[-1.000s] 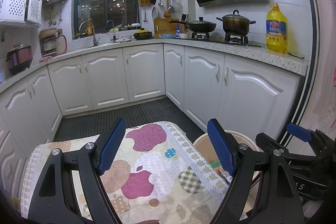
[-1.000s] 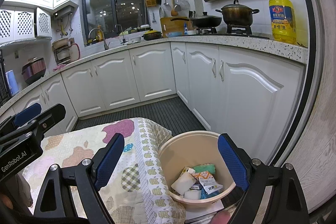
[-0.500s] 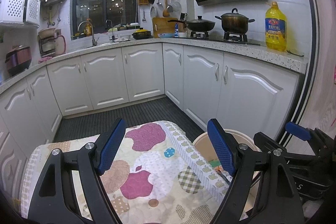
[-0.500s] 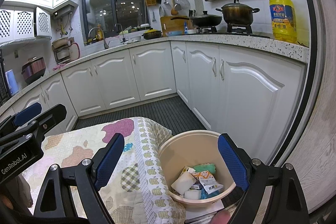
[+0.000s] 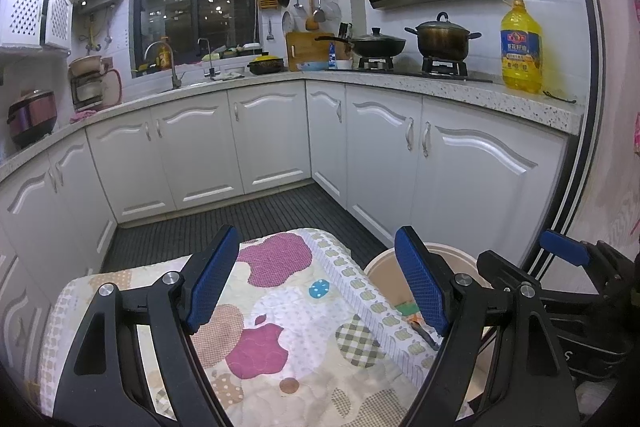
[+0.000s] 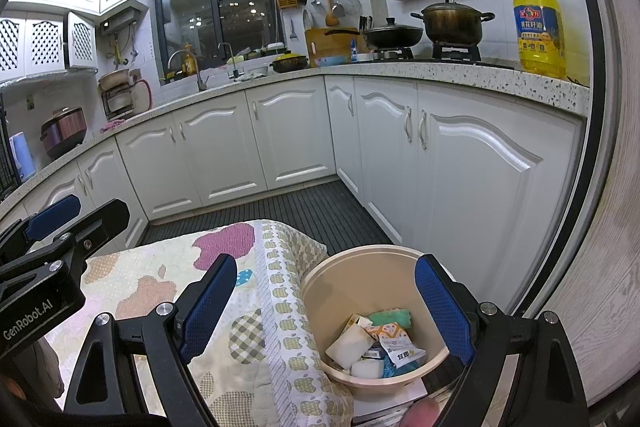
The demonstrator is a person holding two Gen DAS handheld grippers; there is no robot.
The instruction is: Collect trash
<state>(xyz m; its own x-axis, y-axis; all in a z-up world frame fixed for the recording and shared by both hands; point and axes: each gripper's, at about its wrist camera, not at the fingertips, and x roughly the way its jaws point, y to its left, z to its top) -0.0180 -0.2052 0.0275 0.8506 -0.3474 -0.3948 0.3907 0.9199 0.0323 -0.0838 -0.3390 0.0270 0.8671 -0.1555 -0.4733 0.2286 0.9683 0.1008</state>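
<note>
Both the left gripper (image 5: pixel 316 279) and the right gripper (image 6: pixel 332 303) hang spread apart and empty above the apple-patterned quilted cloth (image 5: pixel 280 307). Just off its right edge, the round beige plastic bin (image 6: pixel 340 287) holds crumpled wrappers (image 6: pixel 394 341). Beyond stand white kitchen cabinets (image 6: pixel 288 139).

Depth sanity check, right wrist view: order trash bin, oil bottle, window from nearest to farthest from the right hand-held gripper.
1. Trash bin: between the right hand-held gripper fingers, below.
2. Oil bottle: right countertop.
3. Window: far wall, behind the sink.
</note>
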